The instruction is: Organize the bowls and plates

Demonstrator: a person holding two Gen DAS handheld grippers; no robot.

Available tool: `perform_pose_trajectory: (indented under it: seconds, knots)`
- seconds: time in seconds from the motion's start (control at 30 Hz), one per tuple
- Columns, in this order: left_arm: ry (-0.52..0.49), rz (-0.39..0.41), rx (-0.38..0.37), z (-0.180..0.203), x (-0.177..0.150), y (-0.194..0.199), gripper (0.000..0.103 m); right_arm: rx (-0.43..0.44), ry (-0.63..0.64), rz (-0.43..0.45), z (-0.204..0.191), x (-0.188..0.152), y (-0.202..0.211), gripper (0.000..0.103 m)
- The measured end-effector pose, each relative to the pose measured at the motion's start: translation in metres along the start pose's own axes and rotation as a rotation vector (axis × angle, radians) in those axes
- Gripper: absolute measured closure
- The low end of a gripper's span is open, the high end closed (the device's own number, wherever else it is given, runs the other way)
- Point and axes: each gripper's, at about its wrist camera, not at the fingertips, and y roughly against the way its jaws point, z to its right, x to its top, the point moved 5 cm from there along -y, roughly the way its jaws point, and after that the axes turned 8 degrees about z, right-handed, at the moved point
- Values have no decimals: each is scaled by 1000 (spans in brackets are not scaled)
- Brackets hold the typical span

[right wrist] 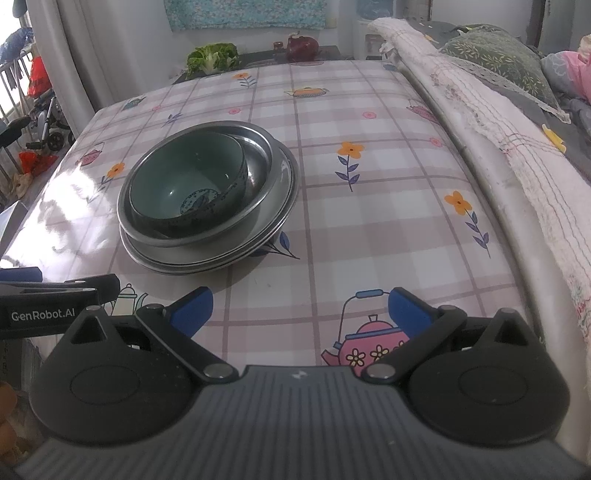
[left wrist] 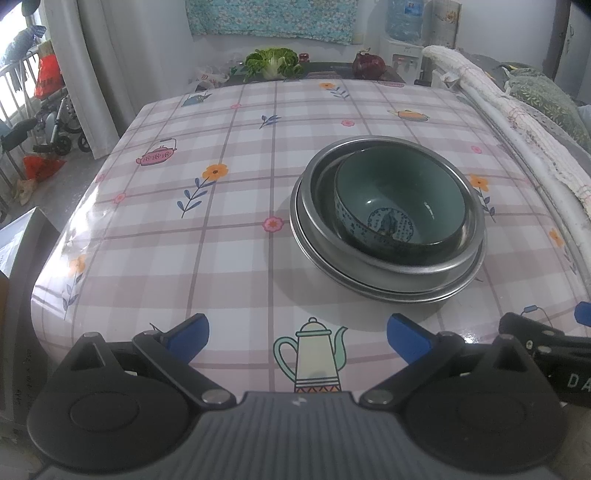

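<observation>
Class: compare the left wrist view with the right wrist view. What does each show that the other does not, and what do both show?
Left wrist only: a water bottle on a dispenser, and a yellow teapot print between the open jaws.
Right wrist only: a pink cloth at the far right, and a pink kettle print.
Both: the green bowl nested in stacked metal plates, plus the cabbage.

Open tablecloth lying on most sides of one stack

The stack of plates [left wrist: 388,284] and bowls [left wrist: 399,199] is sitting alone on the table [left wrist: 221,221], with bare cloth lying before it, behind it and to its left. A padded rail [right wrist: 480,147] is running close along the table's right edge, narrowing passage there.
</observation>
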Motion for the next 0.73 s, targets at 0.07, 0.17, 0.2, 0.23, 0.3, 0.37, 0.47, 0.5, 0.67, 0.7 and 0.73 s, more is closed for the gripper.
perform_pose_trajectory:
  seconds: [0.07,0.17,0.2,0.23,0.3,0.37,0.47,0.5,0.67,0.7,0.73]
  knots:
    - [0,0,0,0,0,0,0,1,0,1,0,0,0,1]
    - [0,1,0,0,1,1,0,0,0,1,0,0,0,1]
    - [-1,1,0,0,1,0,0,0,0,1,0,0,0,1]
    - [-1,2,0,0,1,0,0,0,0,1,0,0,0,1]
    - [0,1,0,0,1,0,0,0,0,0,0,0,0,1]
    - [0,1,0,0,1,0,0,1,0,1,0,0,0,1]
    - [1,1,0,0,1,0,0,2,2,-2,-2,2,0,1]
    - [1,1,0,0,2,0,0,2,2,-2,-3,2,0,1]
    - [1,0,-1,0,1,0,0,2,3,-3,-3,3,-1,1]
    - [1,0,-1,0,1,0,0,2,3,-3,-3,2,-1,1]
    - [1,-1,-1,-1,2,0,0,2,3,-3,-3,3,-1,1]
